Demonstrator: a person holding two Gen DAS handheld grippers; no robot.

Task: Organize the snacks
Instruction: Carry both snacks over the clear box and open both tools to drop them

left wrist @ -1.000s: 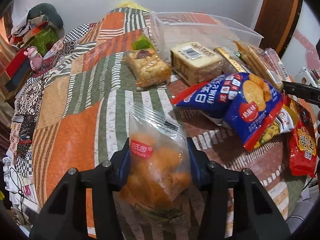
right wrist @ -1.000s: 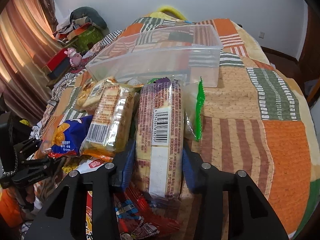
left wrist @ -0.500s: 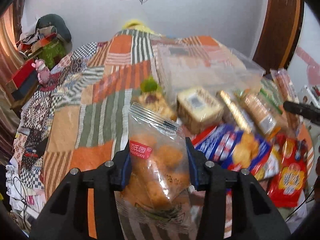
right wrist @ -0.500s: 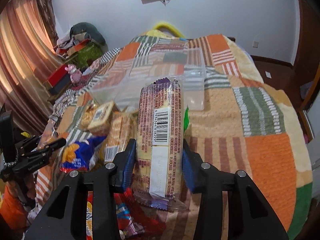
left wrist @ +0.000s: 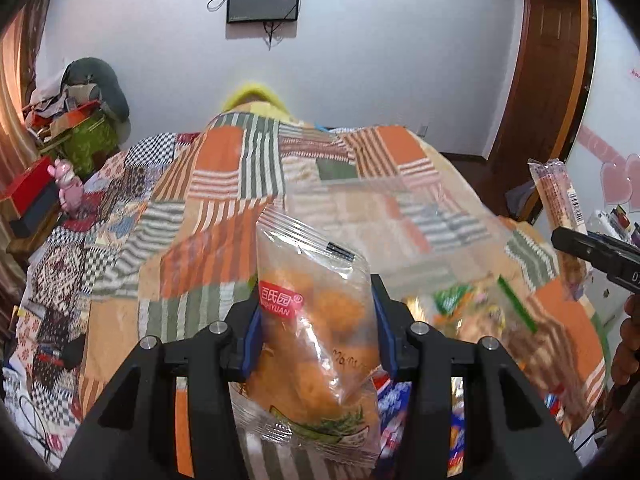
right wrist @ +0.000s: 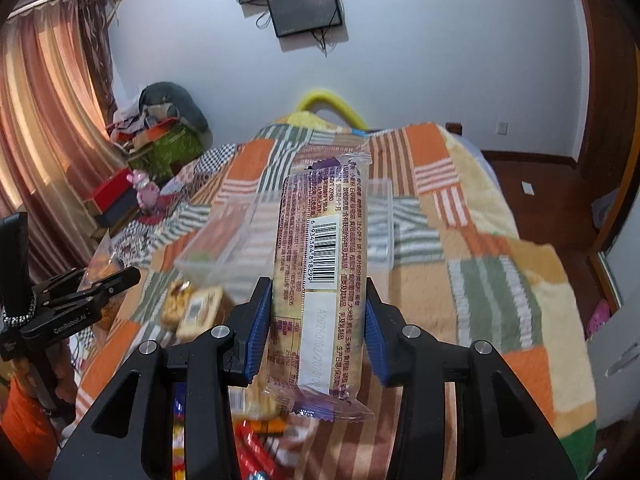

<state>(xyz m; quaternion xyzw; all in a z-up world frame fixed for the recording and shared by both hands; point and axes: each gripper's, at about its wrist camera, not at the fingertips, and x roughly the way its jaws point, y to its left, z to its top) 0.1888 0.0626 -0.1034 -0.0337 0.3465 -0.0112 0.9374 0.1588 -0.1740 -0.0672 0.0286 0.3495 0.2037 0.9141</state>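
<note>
My left gripper (left wrist: 316,328) is shut on a clear bag of orange fried snacks (left wrist: 316,320) with a red label, held up above the patchwork bedspread (left wrist: 212,184). My right gripper (right wrist: 316,320) is shut on a long cracker pack (right wrist: 320,280) with a barcode, also lifted. A clear plastic bin (right wrist: 256,232) lies on the bed beyond both; it also shows blurred in the left wrist view (left wrist: 400,220). The cracker pack (left wrist: 556,204) and right gripper (left wrist: 592,252) appear at the right edge of the left wrist view. The left gripper (right wrist: 100,284) shows at the left of the right wrist view.
Loose snack packs lie on the bed below the grippers: wrapped cakes (right wrist: 192,312), red packs (right wrist: 260,440), blue and green packs (left wrist: 460,308). Curtains (right wrist: 40,160), boxes and a pink toy (right wrist: 140,188) stand left of the bed. A wooden door (left wrist: 552,80) is at the right.
Both grippers have risen and tilted up with their packs; the snack pile has dropped low in view and the bin now lies farther below and ahead.
</note>
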